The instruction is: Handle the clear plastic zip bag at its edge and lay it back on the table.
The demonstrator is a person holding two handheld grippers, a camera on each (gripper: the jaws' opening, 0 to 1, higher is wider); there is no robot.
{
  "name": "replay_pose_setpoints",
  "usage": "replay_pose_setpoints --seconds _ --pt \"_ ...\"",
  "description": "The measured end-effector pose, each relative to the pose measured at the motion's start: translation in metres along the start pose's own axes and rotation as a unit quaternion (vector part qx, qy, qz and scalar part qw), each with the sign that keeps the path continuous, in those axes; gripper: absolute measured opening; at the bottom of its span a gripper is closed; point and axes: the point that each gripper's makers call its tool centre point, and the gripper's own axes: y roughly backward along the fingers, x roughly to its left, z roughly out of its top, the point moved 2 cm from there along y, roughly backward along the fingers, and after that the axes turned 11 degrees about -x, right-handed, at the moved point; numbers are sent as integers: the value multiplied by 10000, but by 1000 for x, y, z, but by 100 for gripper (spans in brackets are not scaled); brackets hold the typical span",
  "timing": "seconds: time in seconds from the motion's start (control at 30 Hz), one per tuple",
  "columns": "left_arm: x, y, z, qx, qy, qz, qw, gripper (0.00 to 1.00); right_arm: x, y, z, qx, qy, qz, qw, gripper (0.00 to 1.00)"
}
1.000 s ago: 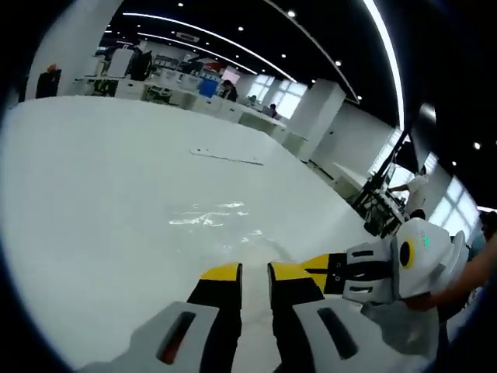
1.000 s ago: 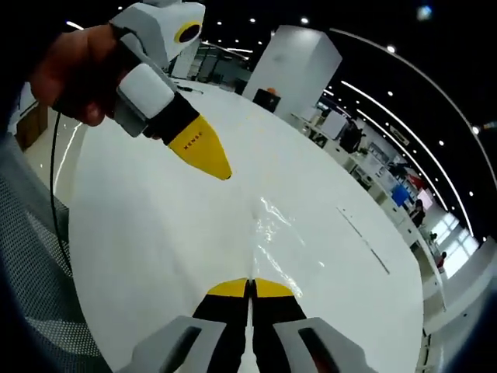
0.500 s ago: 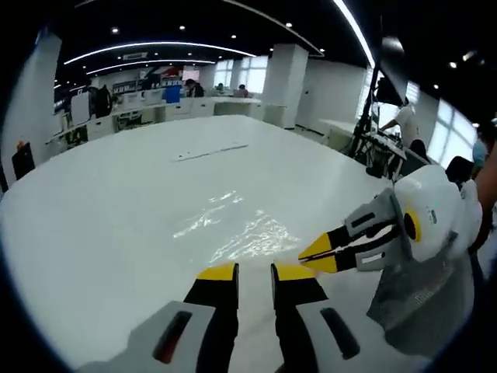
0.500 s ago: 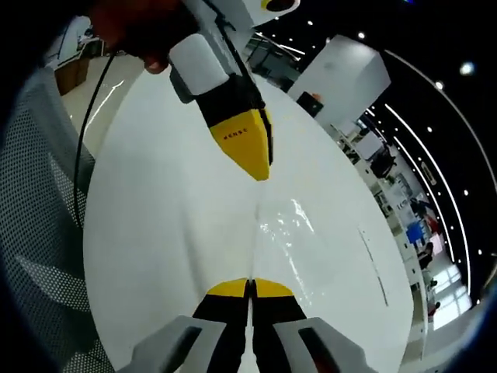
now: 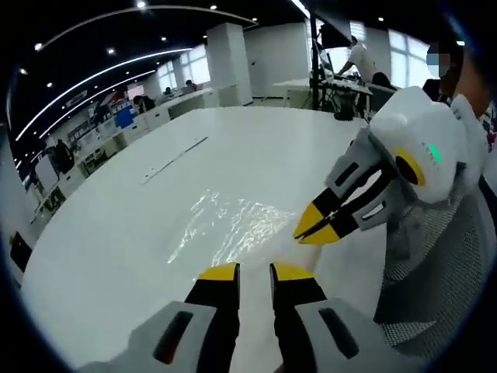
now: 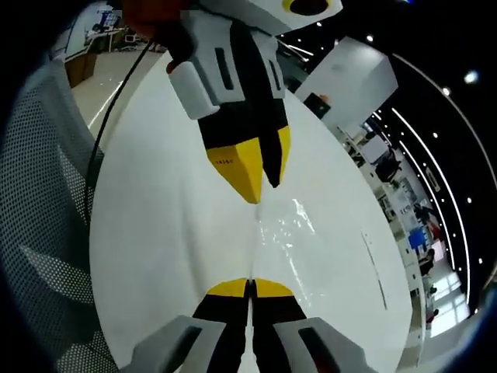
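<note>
Nearest, left tongs [image 5: 254, 271] parted with a narrow gap, nothing between, hovering over the white surface [image 5: 101, 233]. Just beyond their tips, clear plastic zip bag [image 5: 229, 225] lying flat and glinting on the surface. Right tongs [image 5: 317, 226] to the right of the left pair, yellow tips pressed together at the bag's near edge. Seen from the right gripper view: right tongs [image 6: 250, 287] closed on a thin edge of the bag [image 6: 291, 225], left tongs [image 6: 260, 175] pointing down just ahead. Mesh chair back [image 6: 46, 233] off to the left.
</note>
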Motion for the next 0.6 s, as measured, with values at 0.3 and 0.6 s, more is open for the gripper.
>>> replay_pose_setpoints --seconds 0.3,0.6 --pt "-7 -2 -10 227 -303 -337 9987 2 -5 3 -5 45 -118 -77 9999 0" --pt "-10 -1 -16 380 -272 -435 9980 0 -5 0 -3 -34 -212 -74 9997 2"
